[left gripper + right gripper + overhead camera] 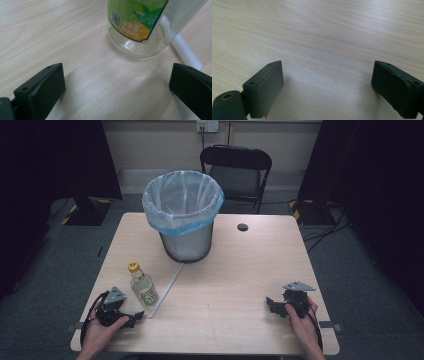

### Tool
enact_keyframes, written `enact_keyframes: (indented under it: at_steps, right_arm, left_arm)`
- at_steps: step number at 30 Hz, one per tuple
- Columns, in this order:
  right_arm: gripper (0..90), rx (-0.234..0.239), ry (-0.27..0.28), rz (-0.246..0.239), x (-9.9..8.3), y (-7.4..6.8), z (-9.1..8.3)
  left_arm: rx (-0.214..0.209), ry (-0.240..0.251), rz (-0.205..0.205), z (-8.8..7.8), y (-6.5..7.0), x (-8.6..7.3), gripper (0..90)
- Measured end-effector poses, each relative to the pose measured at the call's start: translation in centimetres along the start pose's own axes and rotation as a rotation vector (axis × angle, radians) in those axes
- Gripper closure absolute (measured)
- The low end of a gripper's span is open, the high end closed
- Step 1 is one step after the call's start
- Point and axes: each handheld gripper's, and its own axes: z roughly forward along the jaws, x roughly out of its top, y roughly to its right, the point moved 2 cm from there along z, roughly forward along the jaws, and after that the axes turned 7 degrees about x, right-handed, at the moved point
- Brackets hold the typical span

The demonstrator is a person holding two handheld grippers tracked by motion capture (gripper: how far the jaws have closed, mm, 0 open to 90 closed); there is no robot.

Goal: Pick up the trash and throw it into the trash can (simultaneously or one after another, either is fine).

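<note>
A clear bottle (142,287) with a yellow cap and a green and yellow label stands upright on the left of the wooden table (235,270). A thin white tube (167,290) lies beside it and runs toward the bin. My left gripper (133,318) rests on the table just in front of the bottle, held by a hand. In the left gripper view its jaws stand wide open (117,80), with the bottle's base (136,42) a little ahead and the tube's end (186,52) at the right. My right gripper (274,306) sits open near the front right over bare wood (327,80).
A mesh waste bin (186,242) lined with a pale blue bag stands at the back middle of the table. A cable hole (242,227) lies to its right. A black folding chair (237,167) stands beyond the table. Dark stands flank both sides.
</note>
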Motion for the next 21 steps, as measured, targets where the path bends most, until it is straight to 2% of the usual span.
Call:
enact_keyframes:
  at_steps: [5, 8, 11, 12, 15, 21]
  right_arm:
    - [9.7, -0.001, -0.001, 0.002, 0.0, 0.0, 0.0]
    - [9.7, 0.002, -0.002, 0.001, 0.0, 0.0, 0.0]
    - [9.7, 0.0, -0.001, 0.002, 0.0, 0.0, 0.0]
    - [9.7, 0.0, -0.001, 0.002, 0.0, 0.0, 0.0]
    - [9.7, 0.0, -0.001, 0.002, 0.0, 0.0, 0.0]
    - [9.7, 0.0, -0.001, 0.002, 0.0, 0.0, 0.0]
  left_arm:
    - [0.003, 0.007, -0.005, -0.1, -0.1, -0.1, 2.2]
    - [0.008, 0.022, -0.021, -0.3, -0.2, -0.2, 7.6]
    - [0.012, 0.028, -0.021, -0.5, -0.4, -0.3, 11.2]
    - [0.014, 0.03, -0.037, -0.7, -0.4, -0.4, 12.9]
    - [-0.023, 0.019, -0.061, -1.1, -0.6, -0.3, 16.9]
    - [-0.042, 0.086, -0.066, -2.0, -0.3, 0.2, 18.7]
